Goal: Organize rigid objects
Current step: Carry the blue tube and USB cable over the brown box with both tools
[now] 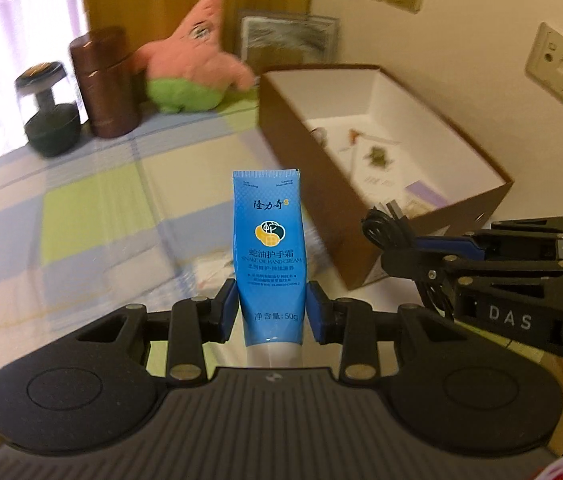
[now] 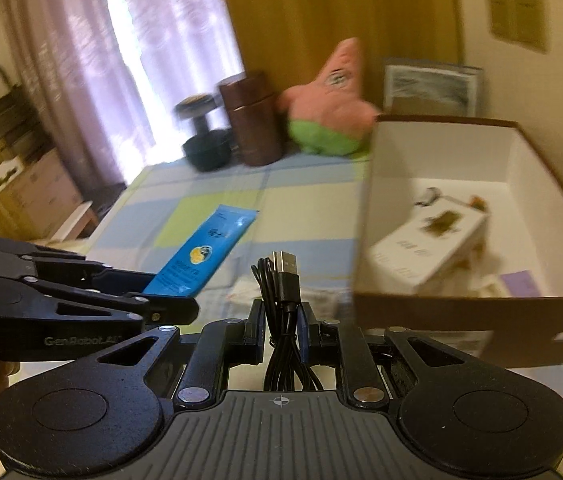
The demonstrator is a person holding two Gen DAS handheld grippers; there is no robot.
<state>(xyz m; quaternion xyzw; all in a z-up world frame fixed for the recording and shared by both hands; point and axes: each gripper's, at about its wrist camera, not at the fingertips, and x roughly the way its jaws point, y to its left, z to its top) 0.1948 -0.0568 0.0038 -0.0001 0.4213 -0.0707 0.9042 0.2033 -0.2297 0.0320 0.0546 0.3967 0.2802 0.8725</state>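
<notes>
My left gripper (image 1: 272, 310) is shut on a blue hand cream tube (image 1: 268, 248) and holds it above the checked tablecloth (image 1: 93, 216); the tube (image 2: 201, 252) also shows in the right wrist view. My right gripper (image 2: 281, 320) is shut on a coiled black USB cable (image 2: 283, 304), whose plug sticks up between the fingers. In the left wrist view the right gripper (image 1: 397, 236) sits at the right with the cable (image 1: 381, 228), near the brown cardboard box (image 1: 305, 184). The box (image 2: 461, 316) is open, with a white inside and a white carton (image 2: 429, 248) lying in it.
At the table's far side stand a black dumbbell (image 1: 47, 116), a brown cylindrical canister (image 1: 105, 84) and a pink star plush toy (image 1: 189, 68). A framed picture (image 1: 289, 38) leans on the wall behind the box. Wall sockets (image 1: 557, 64) are at right.
</notes>
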